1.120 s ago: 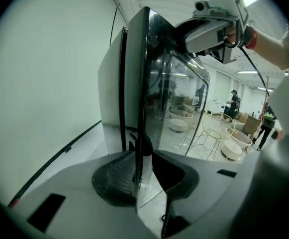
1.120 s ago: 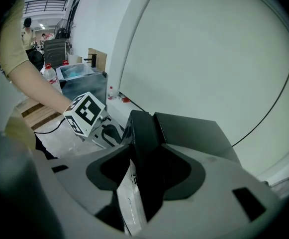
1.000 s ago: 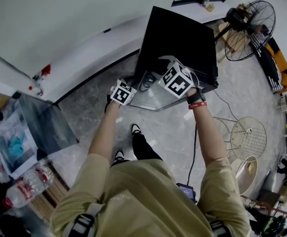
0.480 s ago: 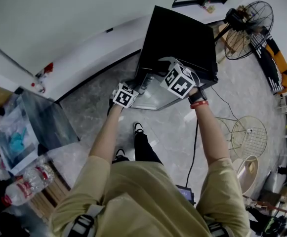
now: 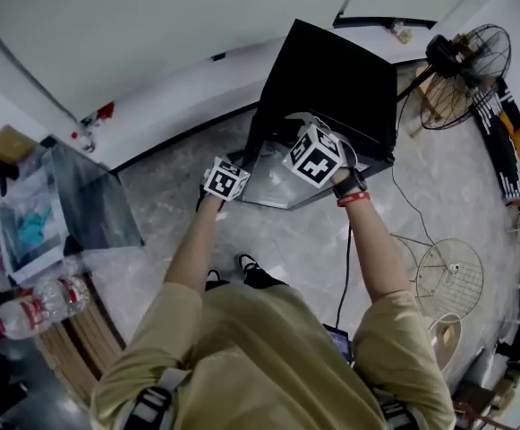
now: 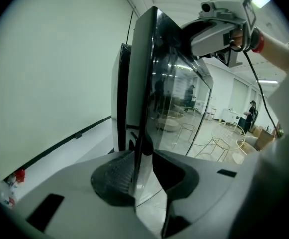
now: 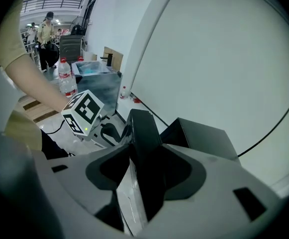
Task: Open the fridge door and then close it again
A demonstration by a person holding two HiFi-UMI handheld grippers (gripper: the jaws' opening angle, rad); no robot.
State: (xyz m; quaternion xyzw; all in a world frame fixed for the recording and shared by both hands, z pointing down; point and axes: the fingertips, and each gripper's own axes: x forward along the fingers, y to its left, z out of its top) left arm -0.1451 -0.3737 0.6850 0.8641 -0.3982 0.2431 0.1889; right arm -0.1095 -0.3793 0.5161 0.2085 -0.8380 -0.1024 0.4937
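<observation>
A low black fridge (image 5: 331,79) stands against the white wall, and its glass door (image 5: 273,186) is swung open towards me. My left gripper (image 5: 240,172) clamps the door's free side edge; in the left gripper view that edge (image 6: 144,83) runs up between the pads, with the gripper (image 6: 143,153) shut on it. My right gripper (image 5: 294,150) holds the door's top edge. In the right gripper view the thick black edge (image 7: 143,126) fills the gap of the gripper (image 7: 144,156). The left gripper's marker cube (image 7: 84,112) shows just beyond. The fridge's inside is hidden.
A standing fan (image 5: 470,74) is right of the fridge and wire stools (image 5: 447,276) stand on the floor at right. A glass-topped box (image 5: 80,204) and water bottles (image 5: 36,307) lie at left. A black cable (image 5: 347,267) trails by my right arm. People (image 7: 47,34) stand far off.
Both grippers have shifted a little sideways together with the door, each keeping its hold. The head view has drifted, so the fridge sits slightly lower in the picture.
</observation>
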